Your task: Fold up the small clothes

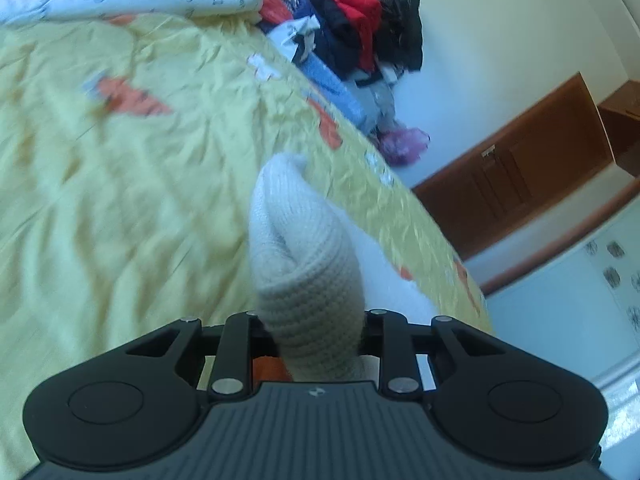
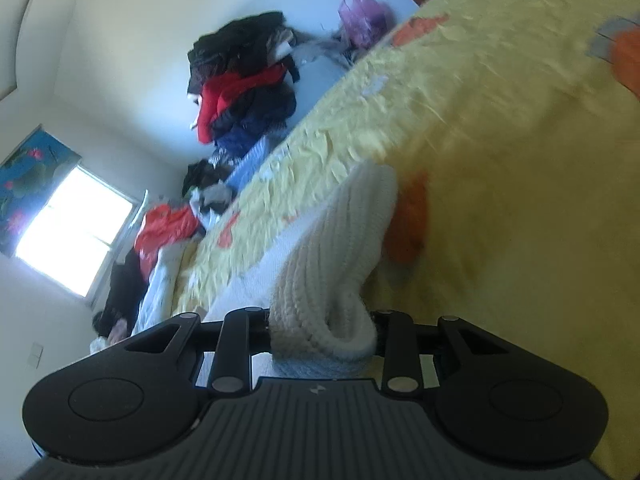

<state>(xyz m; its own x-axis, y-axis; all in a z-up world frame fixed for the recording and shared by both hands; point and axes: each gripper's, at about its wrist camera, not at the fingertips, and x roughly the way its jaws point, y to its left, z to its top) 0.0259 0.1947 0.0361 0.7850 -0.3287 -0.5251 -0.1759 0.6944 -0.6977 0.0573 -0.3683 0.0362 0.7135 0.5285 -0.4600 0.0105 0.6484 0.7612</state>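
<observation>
Over the bed's crumpled yellow bedspread with orange motifs, the left gripper and the right gripper are each clamped on a bunched edge of the cream ribbed knit garment, likely so it hangs between them, ready to be spread flat for folding. No basket or box is in view. A loose heap of red, black and blue clothes sits past the bed's far edge.

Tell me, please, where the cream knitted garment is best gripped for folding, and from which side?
Grip it at two thick ribbed edges, as now: the left claw and right claw each pinch a bunched fold of the cream knitted garment. Come from the near side, over the yellow bedspread; probably the firmest part.
</observation>
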